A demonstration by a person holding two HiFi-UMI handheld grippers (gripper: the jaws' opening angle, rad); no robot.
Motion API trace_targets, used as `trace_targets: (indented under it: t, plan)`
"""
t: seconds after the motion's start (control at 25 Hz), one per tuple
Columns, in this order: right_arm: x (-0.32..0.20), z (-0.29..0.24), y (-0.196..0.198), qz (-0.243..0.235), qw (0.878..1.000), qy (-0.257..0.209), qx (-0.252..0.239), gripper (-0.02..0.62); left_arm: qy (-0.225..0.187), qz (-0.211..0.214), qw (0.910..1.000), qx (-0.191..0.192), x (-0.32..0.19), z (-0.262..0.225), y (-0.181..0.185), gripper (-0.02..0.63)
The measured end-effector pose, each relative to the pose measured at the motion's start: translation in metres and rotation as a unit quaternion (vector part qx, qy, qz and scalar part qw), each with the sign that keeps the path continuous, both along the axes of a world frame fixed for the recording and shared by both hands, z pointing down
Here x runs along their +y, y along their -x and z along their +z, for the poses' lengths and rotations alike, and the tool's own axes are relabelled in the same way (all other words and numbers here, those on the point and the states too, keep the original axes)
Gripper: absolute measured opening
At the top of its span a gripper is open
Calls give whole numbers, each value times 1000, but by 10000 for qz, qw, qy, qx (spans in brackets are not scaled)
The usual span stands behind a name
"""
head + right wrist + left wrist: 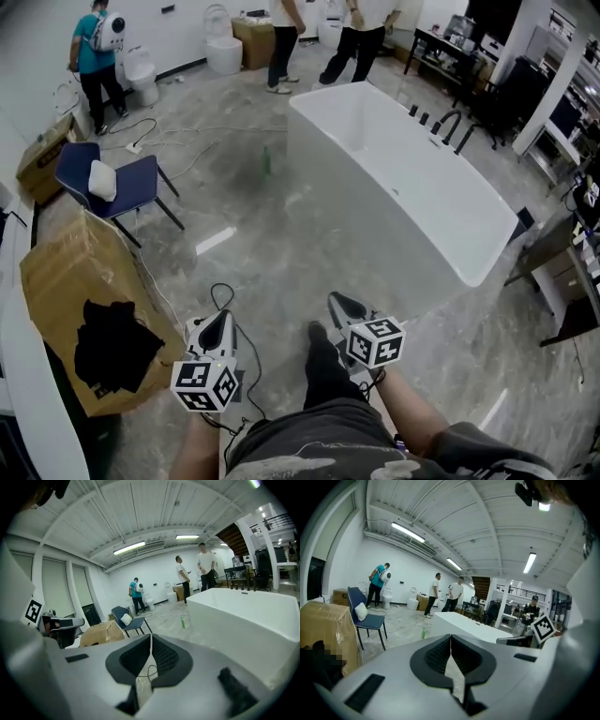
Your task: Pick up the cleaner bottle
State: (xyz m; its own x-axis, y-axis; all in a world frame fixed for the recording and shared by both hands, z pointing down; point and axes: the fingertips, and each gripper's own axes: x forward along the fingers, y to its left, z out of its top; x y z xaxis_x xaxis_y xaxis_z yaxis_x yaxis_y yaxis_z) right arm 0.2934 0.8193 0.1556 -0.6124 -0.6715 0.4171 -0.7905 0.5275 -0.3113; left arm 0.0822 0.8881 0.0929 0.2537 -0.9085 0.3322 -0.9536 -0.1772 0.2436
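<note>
The green bottle (266, 161) stands upright on the floor (272, 253), just beside the tub (375, 234) and well apart from both grippers. The left gripper (223, 321) and right gripper (339, 302) hang low by the person's legs. Each has its 2 fingers clenched together on nothing. A chair (127, 183) and a box (75, 272) sit at left.

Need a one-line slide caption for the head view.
Left gripper and right gripper shut and empty, held low; green cleaner bottle stands on the floor ahead, near the white bathtub.
</note>
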Motion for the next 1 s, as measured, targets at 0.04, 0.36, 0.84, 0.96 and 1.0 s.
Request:
trace_targets:
  t: [0.04,0.36,0.84,0.96,1.0]
  plan:
    - [-23,-2,-3,-43,10000,-2,-13,29,-8,-49,10000,-3,-18,-3,-3,15]
    - [-201,-15,-12,-451,9989,-142,18,29,-48,-267,9996,59,-176,-11,-31,15]
    - [-340,6,-15,-865,9962,91,-24,29,20,-544,9985,117,-338,-3,-50,15]
    - [-356,7,-9,-916,9957,120,-67,29,0,-597,9982,53,-356,-6,-40,15]
    - [-361,8,-6,-929,9955,145,-69,29,-7,-618,9981,19,-360,-9,-35,15]
